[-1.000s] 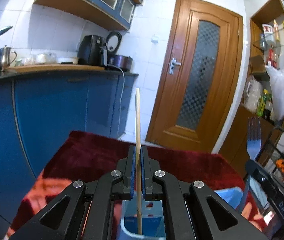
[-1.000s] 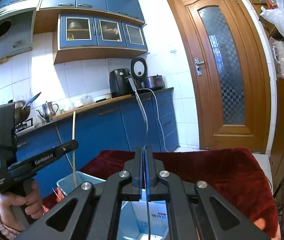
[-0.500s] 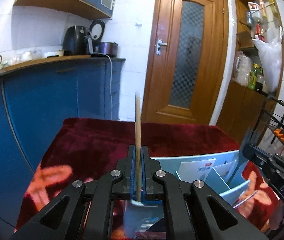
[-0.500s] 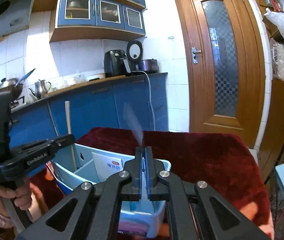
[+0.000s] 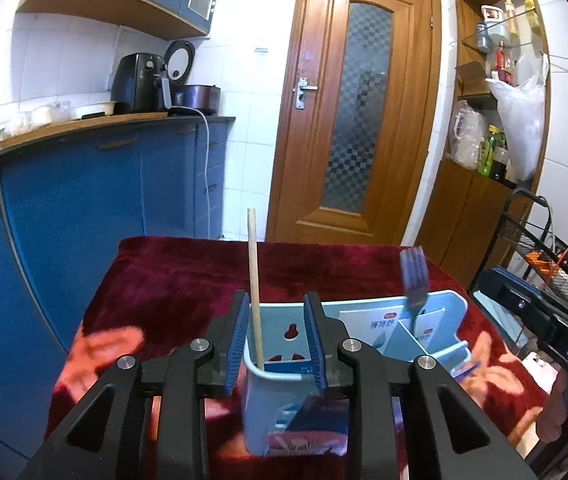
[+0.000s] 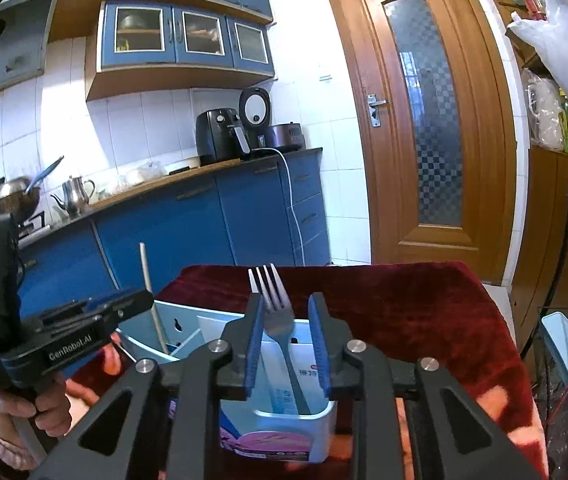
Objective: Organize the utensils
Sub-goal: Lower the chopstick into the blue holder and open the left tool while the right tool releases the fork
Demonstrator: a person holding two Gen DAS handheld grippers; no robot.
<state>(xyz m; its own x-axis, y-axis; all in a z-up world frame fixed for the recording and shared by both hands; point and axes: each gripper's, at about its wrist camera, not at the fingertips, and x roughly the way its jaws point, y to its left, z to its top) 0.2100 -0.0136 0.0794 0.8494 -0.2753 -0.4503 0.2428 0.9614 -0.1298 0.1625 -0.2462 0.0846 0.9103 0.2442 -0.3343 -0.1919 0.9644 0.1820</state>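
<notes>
A light blue divided utensil holder (image 5: 450, 308) (image 6: 188, 316) stands on the red cloth. A wooden chopstick (image 5: 254, 276) (image 6: 150, 288) stands upright in its left compartment, between the spread jaws of my left gripper (image 5: 276, 340), which is open and touches nothing. A metal fork (image 6: 274, 308) (image 5: 414, 280) stands tines up in the right compartment, between the spread jaws of my right gripper (image 6: 286, 344), also open. The left gripper's body (image 6: 56, 344) shows in the right wrist view, held by a hand.
The red cloth (image 5: 188, 280) covers the table. Blue kitchen cabinets (image 5: 84, 200) run along the left with a kettle and appliances on top. A wooden door (image 5: 356, 120) is behind. A wire rack (image 5: 556, 252) and shelves stand at the right.
Both grippers were shut, the left on the chopstick and the right on the fork. Both lowered toward the holder and opened, leaving the chopstick and fork standing in their compartments.
</notes>
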